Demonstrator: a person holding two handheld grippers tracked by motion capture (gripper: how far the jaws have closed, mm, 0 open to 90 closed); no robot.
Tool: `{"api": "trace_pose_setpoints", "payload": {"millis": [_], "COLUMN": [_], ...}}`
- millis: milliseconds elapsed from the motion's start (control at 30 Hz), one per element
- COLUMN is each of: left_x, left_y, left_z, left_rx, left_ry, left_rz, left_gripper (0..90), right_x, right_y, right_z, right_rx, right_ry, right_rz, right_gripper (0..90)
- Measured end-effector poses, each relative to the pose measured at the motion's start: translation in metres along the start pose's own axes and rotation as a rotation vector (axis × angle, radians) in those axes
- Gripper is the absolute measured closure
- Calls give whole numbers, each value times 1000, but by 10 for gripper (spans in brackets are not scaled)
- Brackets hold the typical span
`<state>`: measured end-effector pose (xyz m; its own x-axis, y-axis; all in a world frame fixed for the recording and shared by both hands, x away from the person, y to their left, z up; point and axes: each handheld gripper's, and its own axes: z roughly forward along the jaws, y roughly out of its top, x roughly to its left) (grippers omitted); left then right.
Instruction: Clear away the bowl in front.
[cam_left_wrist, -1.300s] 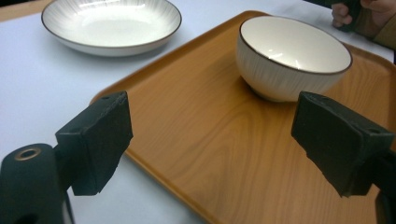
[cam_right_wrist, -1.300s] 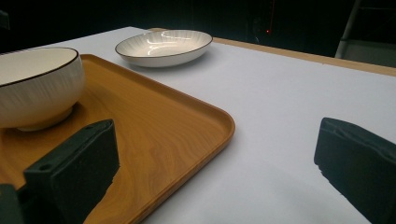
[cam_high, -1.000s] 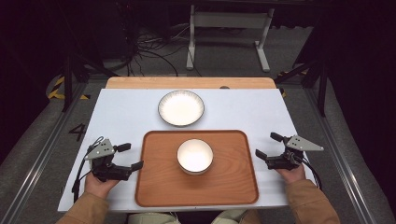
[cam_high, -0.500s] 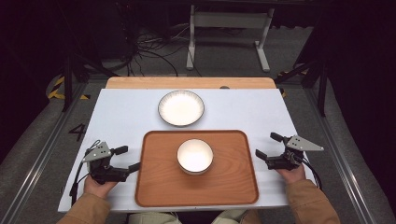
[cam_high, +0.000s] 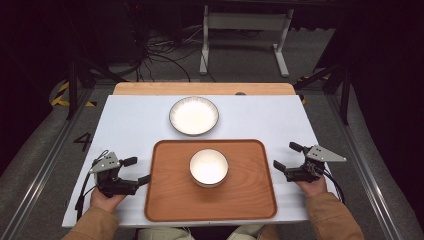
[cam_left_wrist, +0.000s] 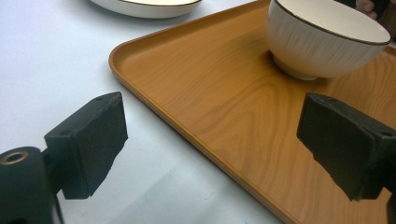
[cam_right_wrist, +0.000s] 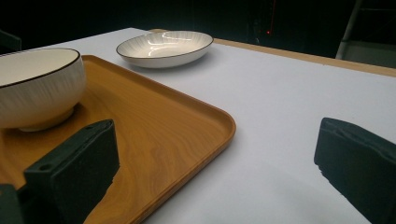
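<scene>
A wooden tray (cam_high: 250, 195) lies at the table's near middle, and a white bowl (cam_high: 208, 167) stands on it. Beyond the tray rests a white plate (cam_high: 194, 115). My left gripper (cam_high: 136, 171) is open at the tray's left edge, one jaw over the rim; the left gripper view shows the tray (cam_left_wrist: 201, 98) and the bowl (cam_left_wrist: 327, 37) between its jaws. My right gripper (cam_high: 287, 155) is open just right of the tray, holding nothing. In the right gripper view, the tray's corner (cam_right_wrist: 187, 126), the bowl (cam_right_wrist: 37, 84) and the plate (cam_right_wrist: 164, 46) lie ahead.
The white tabletop (cam_high: 125, 130) has bare room on both sides of the plate. A wooden strip (cam_high: 200, 88) runs along its far edge. Beyond it, cables (cam_high: 155, 55) and a metal stand (cam_high: 245, 30) sit on the dark floor.
My left gripper has shifted slightly toward the near edge and the tray's left side. The right gripper, bowl, plate and tray have stayed put.
</scene>
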<state>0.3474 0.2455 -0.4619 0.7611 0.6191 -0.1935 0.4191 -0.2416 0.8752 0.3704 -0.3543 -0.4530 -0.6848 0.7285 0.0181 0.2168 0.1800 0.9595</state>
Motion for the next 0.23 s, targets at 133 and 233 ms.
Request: {"api": "trace_pose_setpoints", "payload": {"millis": [133, 233], "left_x": [1, 1], "left_y": [0, 0], "left_z": [-1, -2], "left_rx": [-11, -15], "left_ry": [1, 5], "left_rz": [6, 0], "left_gripper": [93, 93], "right_x": [0, 0], "right_y": [0, 0], "right_z": [0, 0], "right_rx": [1, 1], "right_ry": [-2, -1], "right_rz": [2, 1], "right_gripper": [5, 5]}}
